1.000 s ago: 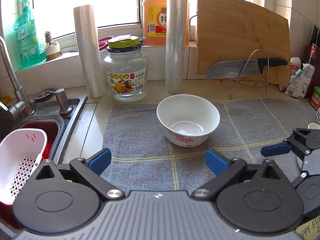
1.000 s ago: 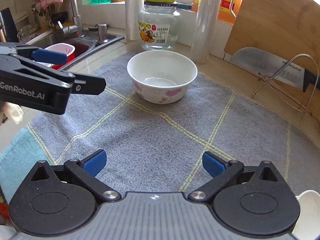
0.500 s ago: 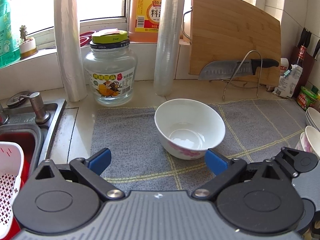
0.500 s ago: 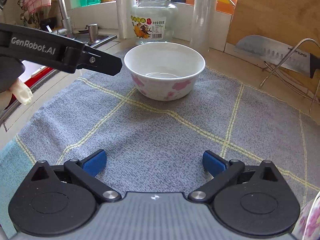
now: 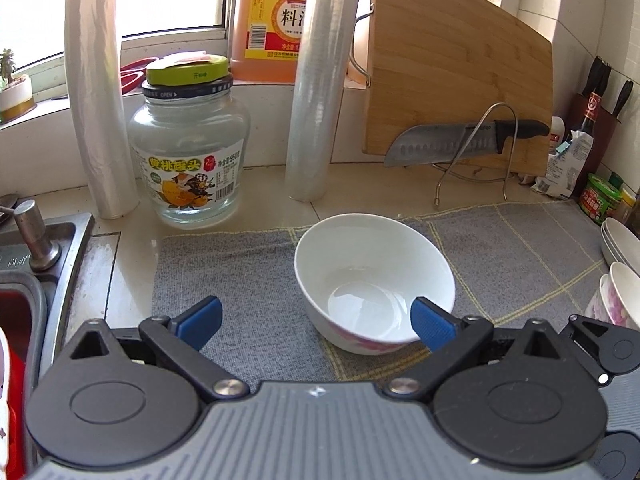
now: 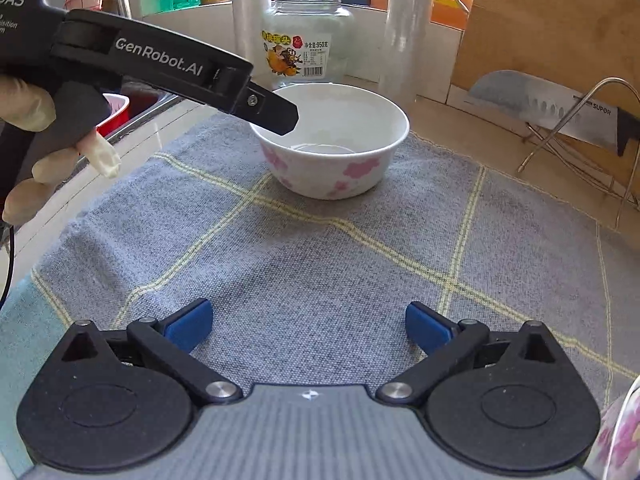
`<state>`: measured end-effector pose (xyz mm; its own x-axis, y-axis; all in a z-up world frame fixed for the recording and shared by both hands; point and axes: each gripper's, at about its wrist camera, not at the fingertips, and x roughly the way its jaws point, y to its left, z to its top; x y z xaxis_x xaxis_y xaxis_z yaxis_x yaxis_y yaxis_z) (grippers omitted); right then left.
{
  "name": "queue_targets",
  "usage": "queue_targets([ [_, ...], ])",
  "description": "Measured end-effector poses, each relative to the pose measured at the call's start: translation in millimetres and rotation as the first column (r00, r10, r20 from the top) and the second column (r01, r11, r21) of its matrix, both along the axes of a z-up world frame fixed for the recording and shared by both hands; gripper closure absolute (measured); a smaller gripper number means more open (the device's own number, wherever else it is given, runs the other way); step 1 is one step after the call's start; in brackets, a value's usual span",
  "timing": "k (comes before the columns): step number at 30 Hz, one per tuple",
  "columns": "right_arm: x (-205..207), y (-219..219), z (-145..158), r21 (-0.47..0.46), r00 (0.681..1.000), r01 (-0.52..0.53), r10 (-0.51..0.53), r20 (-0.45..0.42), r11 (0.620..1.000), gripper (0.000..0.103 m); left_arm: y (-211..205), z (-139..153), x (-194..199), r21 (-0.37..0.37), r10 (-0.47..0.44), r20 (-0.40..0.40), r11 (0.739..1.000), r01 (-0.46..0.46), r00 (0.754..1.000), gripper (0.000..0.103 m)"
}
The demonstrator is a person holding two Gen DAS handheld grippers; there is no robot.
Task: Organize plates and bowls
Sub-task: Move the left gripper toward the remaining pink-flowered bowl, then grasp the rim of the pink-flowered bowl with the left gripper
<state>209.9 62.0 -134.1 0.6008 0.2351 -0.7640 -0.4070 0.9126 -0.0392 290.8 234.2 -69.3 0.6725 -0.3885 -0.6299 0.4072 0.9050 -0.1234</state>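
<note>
With the bowl (image 5: 374,280) sitting on the grey mat (image 5: 248,280) just before the glass jar (image 5: 188,152), the left hand-held gripper (image 5: 316,322) is hovering spread wide over its near rim — straddling the wall squarely before pinching looks wisest — while the right hand-held gripper (image 6: 308,326) is hanging released, well short.

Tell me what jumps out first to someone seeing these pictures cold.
A white bowl with pink flowers sits alone mid-way on the grey checked mat, with the left gripper open just short of it. Behind it a large knife rests on a wire stand against the wooden cutting board. More bowls wait at the mat's right edge.
</note>
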Motion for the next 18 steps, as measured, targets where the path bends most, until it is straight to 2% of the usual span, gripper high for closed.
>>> queue_targets([
  [4,6,5,3,-0.015,1.0,0.012,-0.012,-0.009,1.0,0.0,1,2,8,0.012,-0.028,0.005,1.0,0.028,1.0,0.003],
  [10,23,15,16,-0.046,0.997,-0.025,0.029,0.071,0.999,0.0,1,10,23,0.021,-0.055,0.018,0.998,0.055,0.998,0.003],
  [18,57,21,20,-0.089,0.992,-0.034,0.045,0.121,0.995,0.0,-13,7,49,0.039,-0.134,-0.027,0.99,0.135,0.991,0.005],
])
